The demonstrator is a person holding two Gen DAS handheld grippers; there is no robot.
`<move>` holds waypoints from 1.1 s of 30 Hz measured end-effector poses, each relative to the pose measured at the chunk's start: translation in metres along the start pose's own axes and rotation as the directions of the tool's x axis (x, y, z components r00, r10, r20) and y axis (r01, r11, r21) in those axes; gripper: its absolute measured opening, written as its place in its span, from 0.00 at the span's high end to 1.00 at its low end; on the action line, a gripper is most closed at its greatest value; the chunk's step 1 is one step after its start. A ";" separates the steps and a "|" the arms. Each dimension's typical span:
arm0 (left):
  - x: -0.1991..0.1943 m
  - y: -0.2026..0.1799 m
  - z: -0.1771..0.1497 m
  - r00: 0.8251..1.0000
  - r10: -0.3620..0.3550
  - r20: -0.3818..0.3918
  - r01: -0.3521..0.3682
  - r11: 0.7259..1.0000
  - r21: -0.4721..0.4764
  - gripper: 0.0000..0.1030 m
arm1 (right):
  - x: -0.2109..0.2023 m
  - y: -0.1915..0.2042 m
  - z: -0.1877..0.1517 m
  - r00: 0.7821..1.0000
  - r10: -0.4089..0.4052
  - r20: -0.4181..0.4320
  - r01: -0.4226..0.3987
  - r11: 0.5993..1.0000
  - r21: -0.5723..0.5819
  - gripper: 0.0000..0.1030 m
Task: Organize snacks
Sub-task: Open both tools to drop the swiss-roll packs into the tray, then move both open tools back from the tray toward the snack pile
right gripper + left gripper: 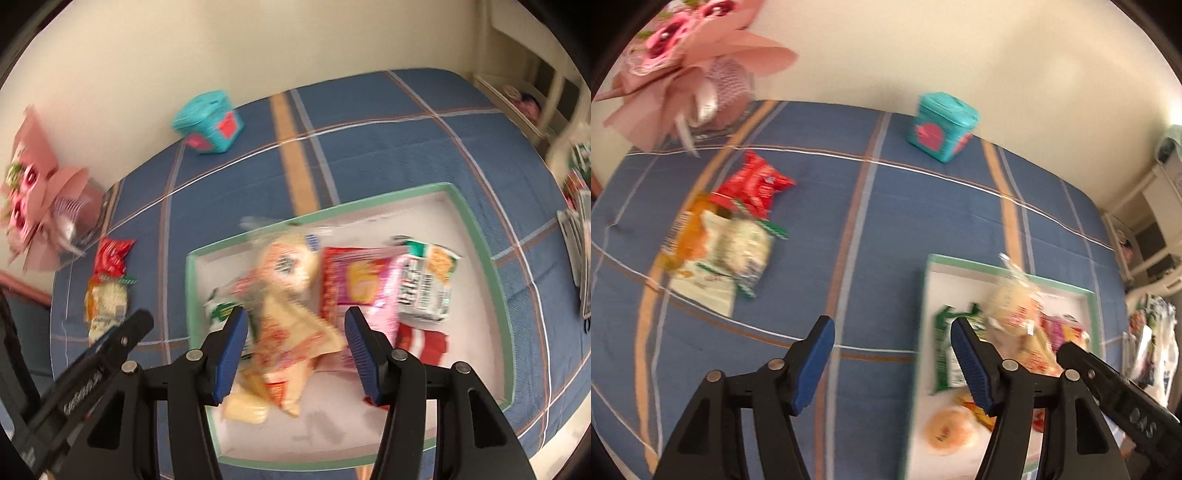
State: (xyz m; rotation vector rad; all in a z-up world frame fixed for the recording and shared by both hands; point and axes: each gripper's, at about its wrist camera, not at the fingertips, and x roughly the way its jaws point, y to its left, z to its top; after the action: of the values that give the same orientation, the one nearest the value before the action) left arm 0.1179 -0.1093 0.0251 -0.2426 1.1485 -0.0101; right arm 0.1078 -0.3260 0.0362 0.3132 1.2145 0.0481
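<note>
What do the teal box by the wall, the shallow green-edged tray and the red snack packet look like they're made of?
Teal box: probably painted tin or stiff card; crisp edges, a faint sheen, too blurred to be sure. Green-edged tray: likely cardboard, with thin straight walls and a matte white inside. Red snack packet: thin glossy plastic film, crinkled, with crimped ends.

text: none readable – snack packets (424,280) print blurred | embossed marks on right gripper (1141,424) arm – too smeared to read | teal box (942,127) – pictures only
</note>
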 end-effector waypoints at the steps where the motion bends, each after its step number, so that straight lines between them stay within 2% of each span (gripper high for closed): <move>1: -0.001 0.005 0.001 1.000 0.012 0.003 -0.012 1.000 -0.006 0.32 | 0.000 0.007 -0.002 1.000 0.003 -0.002 -0.003 1.000 -0.018 0.46; 8: -0.007 0.052 0.007 0.992 0.120 0.025 -0.118 0.991 -0.070 0.27 | 0.008 0.048 -0.015 1.000 0.005 -0.020 -0.008 0.992 -0.129 0.46; 11: -0.011 0.067 0.009 0.981 0.188 0.038 -0.185 0.980 -0.075 0.27 | 0.012 0.059 -0.020 1.000 -0.001 -0.028 -0.003 0.988 -0.155 0.46; 19: -0.013 0.093 0.009 0.977 0.210 0.043 -0.205 0.974 -0.099 0.23 | 0.022 0.078 -0.027 0.999 -0.007 -0.045 -0.002 0.981 -0.192 0.46; 20: -0.013 0.096 0.009 0.977 0.209 0.042 -0.204 0.974 -0.103 0.22 | 0.024 0.080 -0.027 0.999 -0.007 -0.047 -0.002 0.981 -0.193 0.41; 21: -0.013 0.099 0.009 0.977 0.209 0.042 -0.203 0.973 -0.107 0.19 | 0.025 0.081 -0.027 0.999 -0.007 -0.049 -0.003 0.982 -0.191 0.26; 23: -0.015 0.100 0.009 0.976 0.213 0.045 -0.207 0.972 -0.113 0.13 | 0.028 0.084 -0.028 0.999 -0.007 -0.050 -0.003 0.981 -0.193 0.17; 26: -0.017 0.106 0.009 0.977 0.208 0.053 -0.200 0.971 -0.133 0.07 | 0.030 0.089 -0.029 0.999 -0.007 -0.050 -0.003 0.979 -0.206 0.17; 28: -0.017 0.109 0.010 0.975 0.216 0.059 -0.206 0.969 -0.137 0.00 | 0.033 0.092 -0.031 0.999 -0.009 -0.051 -0.003 0.977 -0.215 0.17; 31: -0.020 0.114 0.009 0.968 0.237 0.076 -0.225 0.964 -0.140 0.00 | 0.036 0.096 -0.032 0.999 -0.011 -0.051 -0.001 0.973 -0.230 0.08; 33: -0.020 0.117 0.009 0.964 0.253 0.085 -0.239 0.960 -0.142 0.00 | 0.036 0.098 -0.033 0.999 -0.005 -0.044 -0.005 0.972 -0.236 0.06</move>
State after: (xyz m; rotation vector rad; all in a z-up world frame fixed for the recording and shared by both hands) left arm 0.1044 0.0089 0.0241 -0.2122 1.0719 0.2961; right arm 0.1028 -0.2176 0.0186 0.1043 1.2389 0.1989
